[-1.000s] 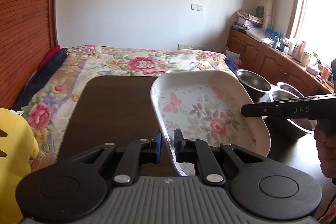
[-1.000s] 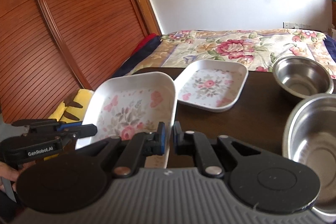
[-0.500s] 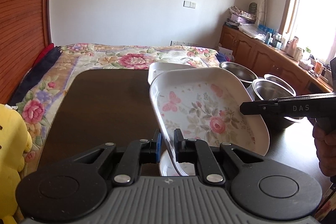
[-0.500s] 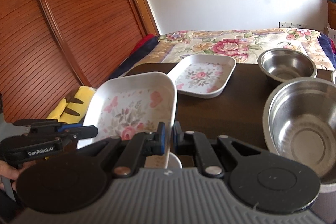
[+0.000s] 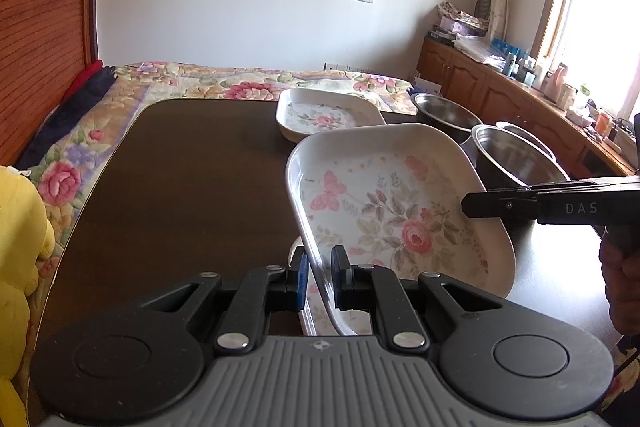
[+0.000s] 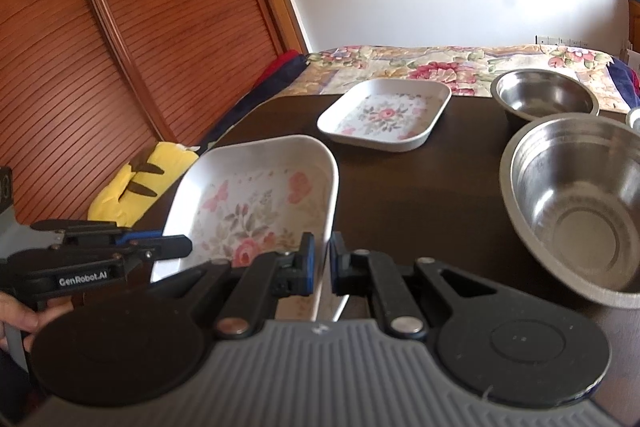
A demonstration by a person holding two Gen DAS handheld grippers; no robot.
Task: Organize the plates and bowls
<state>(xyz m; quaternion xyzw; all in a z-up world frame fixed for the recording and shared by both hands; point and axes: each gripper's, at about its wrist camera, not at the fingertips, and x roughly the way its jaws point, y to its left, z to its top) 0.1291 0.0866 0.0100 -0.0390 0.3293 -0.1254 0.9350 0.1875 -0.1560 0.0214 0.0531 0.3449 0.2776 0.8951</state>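
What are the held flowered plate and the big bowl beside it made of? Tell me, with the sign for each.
Held flowered plate: looks like melamine or glazed ceramic; smooth white gloss with a printed rose and butterfly pattern and a thin rounded rim. The look leaves it open.

Big bowl: almost certainly stainless steel; bare grey metal with a brushed sheen, faint concentric rings inside and soft reflections.

A white dish (image 5: 400,195) printed with pink roses, a pink butterfly and grey-green leaves is shown; a second white dish (image 6: 386,115) bears a similar rose print. The bowls (image 6: 580,203) are silver steel, the table (image 5: 192,179) dark brown, the bedspread (image 5: 224,83) floral, the toy (image 6: 140,183) yellow with brown stripes.
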